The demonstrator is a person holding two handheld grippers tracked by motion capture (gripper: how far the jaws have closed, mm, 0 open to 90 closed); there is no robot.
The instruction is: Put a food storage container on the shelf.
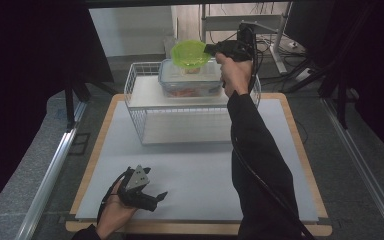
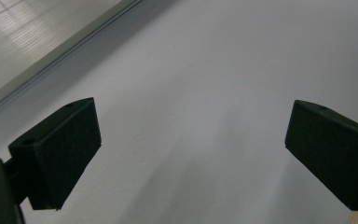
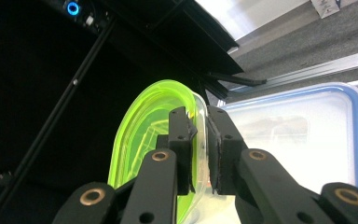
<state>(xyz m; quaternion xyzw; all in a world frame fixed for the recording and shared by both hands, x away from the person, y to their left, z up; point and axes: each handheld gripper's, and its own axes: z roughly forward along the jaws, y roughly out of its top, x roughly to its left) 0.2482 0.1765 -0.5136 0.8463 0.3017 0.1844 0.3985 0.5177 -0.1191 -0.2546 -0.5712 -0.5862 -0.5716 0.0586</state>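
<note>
My right gripper [image 1: 211, 49] has its fingers clenched on the green bowl's [image 1: 189, 51] rim, holding it above the lidded container [image 1: 190, 79] on the wire rack [image 1: 139, 100]. Setting down remains. My left gripper [image 1: 147, 197] rests released on the counter [image 1: 200, 170].

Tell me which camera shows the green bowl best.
The high view: the green bowl appears whole, held by the right gripper above the lidded container. The right gripper view shows its rim close up between the fingers.
</note>
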